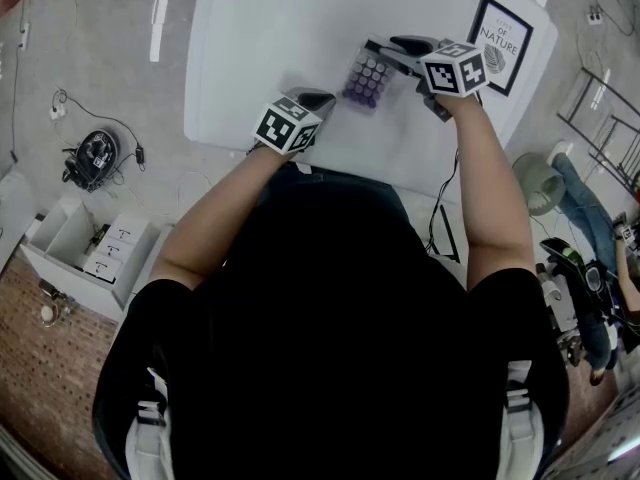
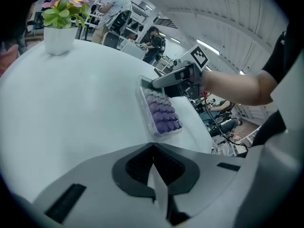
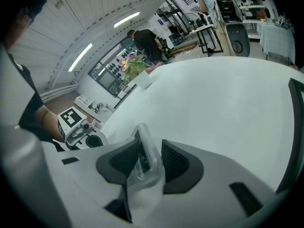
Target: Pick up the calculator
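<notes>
Right gripper [image 3: 151, 144] pinches calculator [image 3: 144, 156] edge over table [image 3: 216, 94].

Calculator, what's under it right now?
Only the white table shows beneath the calculator, whose clear edge the right gripper clamps. Whether its underside touches the table is hidden.

Showing purple keys inside a clear casing on the calculator [image 1: 366, 78]. Setting that purple against a plain white tabletop [image 1: 260, 58]. Carrying black-and-white square marker patterns on the left gripper [image 1: 322, 98] and the right gripper [image 1: 385, 55], over pale grey bodies with black pads lining the jaws. Blooming pink and yellow over green leaves among the flowers [image 2: 61, 6], in a white pot [image 2: 59, 41]. Edging a white print [image 1: 502, 40] in black, with dark lettering. Wearing a black shirt [image 1: 340, 328].
</notes>
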A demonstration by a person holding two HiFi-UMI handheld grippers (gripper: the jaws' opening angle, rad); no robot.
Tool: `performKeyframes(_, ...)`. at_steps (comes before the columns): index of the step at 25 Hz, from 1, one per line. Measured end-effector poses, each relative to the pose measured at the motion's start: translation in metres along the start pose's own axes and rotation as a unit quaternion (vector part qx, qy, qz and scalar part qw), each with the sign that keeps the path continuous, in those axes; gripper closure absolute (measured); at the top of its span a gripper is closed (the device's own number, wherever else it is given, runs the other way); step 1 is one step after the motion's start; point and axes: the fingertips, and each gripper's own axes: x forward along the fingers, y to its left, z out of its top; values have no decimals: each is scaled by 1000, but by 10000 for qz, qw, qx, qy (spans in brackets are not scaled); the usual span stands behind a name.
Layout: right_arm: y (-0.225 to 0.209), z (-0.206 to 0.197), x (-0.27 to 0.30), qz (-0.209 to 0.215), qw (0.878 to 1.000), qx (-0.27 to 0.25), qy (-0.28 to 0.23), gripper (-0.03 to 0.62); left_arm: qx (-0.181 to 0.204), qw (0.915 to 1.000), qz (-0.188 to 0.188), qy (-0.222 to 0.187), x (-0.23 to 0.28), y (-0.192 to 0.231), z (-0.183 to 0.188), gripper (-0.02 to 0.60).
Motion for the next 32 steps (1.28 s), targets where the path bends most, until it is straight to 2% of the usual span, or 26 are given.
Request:
performKeyframes(3, 1, -1, 0, 25, 10000, 42, 5, 433, 127, 9999, -5, 66, 3, -2, 0, 561)
performKeyframes(7, 3, -3, 0, 163, 9997, 196, 67, 439, 111, 9999, -26, 71, 3, -2, 2, 562)
performKeyframes(14, 1, -9, -3, 485, 9951, 825, 226, 453, 212, 9997, -50, 126, 2, -3, -2, 563)
performKeyframes(21, 20, -28, -3, 945, 9864, 1131, 734, 452, 324, 9994, -37, 145, 1, -8, -4, 565)
performKeyframes(32, 21, -38, -16, 1083, 9793, 1690, 273, 476, 488, 9987, -10, 173, 5, -16, -7, 565)
